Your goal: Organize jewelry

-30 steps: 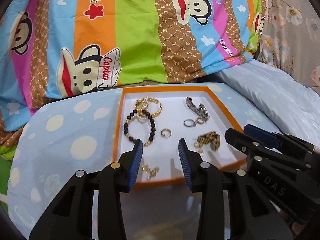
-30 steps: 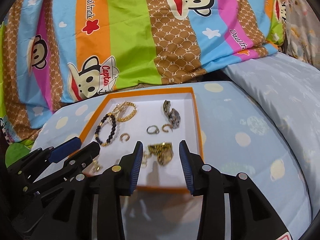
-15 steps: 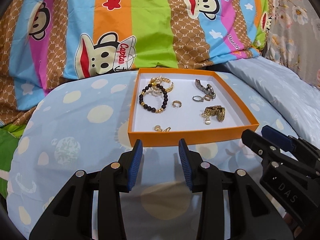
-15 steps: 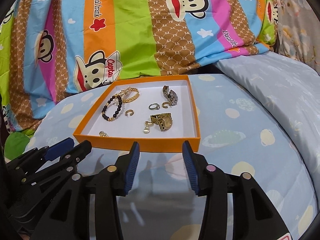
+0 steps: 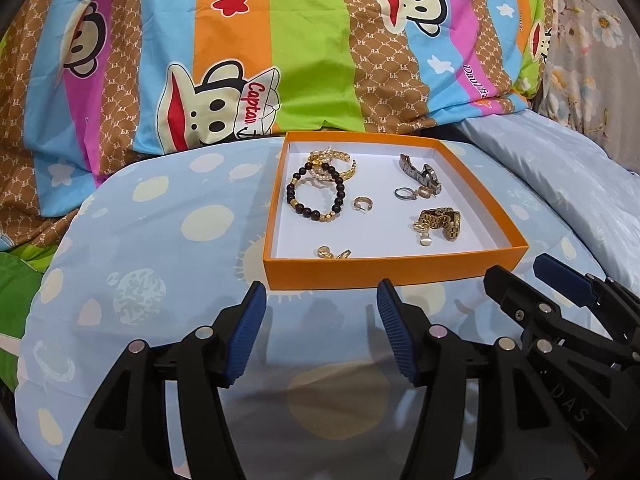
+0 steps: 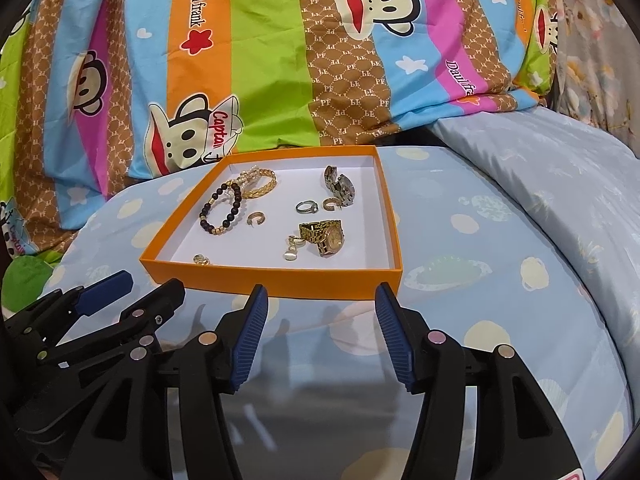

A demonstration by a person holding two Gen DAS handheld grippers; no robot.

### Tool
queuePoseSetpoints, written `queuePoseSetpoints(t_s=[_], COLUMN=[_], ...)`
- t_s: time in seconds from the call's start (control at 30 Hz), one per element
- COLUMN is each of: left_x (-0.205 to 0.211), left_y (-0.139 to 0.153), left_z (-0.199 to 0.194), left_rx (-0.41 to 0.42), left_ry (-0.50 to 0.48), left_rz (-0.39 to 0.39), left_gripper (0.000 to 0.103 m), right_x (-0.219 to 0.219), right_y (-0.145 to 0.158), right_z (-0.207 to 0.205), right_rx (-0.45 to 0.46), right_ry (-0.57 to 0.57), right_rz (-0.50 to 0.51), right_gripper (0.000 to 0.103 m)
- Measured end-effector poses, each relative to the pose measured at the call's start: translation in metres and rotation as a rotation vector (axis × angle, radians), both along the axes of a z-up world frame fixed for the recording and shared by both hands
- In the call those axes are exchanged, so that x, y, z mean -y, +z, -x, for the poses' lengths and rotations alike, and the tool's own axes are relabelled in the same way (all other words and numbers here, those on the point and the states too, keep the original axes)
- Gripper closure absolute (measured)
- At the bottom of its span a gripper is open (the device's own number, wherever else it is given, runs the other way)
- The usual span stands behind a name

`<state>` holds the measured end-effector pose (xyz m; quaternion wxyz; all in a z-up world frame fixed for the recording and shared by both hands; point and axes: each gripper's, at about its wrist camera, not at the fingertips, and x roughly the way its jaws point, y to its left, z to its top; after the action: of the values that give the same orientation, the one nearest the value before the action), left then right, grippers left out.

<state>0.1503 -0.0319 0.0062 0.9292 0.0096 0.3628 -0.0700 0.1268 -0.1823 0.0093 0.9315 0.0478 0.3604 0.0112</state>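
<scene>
The left gripper (image 5: 320,312) hovers over the bed (image 5: 160,280), jaws spread wide and empty. Ahead sits an orange box (image 5: 392,268) holding, left to right, a bead bracelet (image 5: 316,194), a gold ring (image 5: 363,204) and a gold watch (image 5: 440,220). The right gripper (image 6: 318,312) hangs beside, its jaws equally wide, holding nothing.

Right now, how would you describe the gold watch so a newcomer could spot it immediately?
Find the orange tray on the blue spotted bedding. In the right wrist view, the gold watch lies on its side in the tray's near right part, beside a small pearl drop earring. It is the only gold piece with a round dial; the other watch, farther back, is silver.
</scene>
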Motion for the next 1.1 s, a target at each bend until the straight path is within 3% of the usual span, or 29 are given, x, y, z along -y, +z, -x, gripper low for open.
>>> queuePoseSetpoints(t_s=[0.2,0.4,0.8,0.93,1.1], left_x=[-0.0004,-0.0032,-0.0052,-0.007,-0.0083], left_y=[-0.0002,-0.0008,-0.0008,-0.0019,-0.002], left_z=[0.0,-0.0007,-0.0016,-0.0028,-0.003], left_rx=[0.0,-0.005,-0.009,-0.015,-0.017], left_ry=[0.02,0.06,0.101,0.125,0.127], left_rz=[-0.017,-0.03,-0.06,-0.068,-0.063], left_gripper=[0.043,0.031,0.029,0.023,0.023], right_x=[0.0022,0.005,-0.0031,-0.0019,0.0002], right_y=[-0.0017,-0.0031,0.0003,0.0003,-0.0003], right_z=[-0.0014,-0.0017,0.0007,0.0005,-0.0003], right_rx=[-0.013,-0.025,-0.011,-0.012,-0.018], right_ry=[-0.023,-0.039,-0.041,-0.062,-0.073], right_rz=[0.002,-0.006,0.046,0.057,0.051], right_gripper=[0.041,0.037,0.037,0.031,0.028])
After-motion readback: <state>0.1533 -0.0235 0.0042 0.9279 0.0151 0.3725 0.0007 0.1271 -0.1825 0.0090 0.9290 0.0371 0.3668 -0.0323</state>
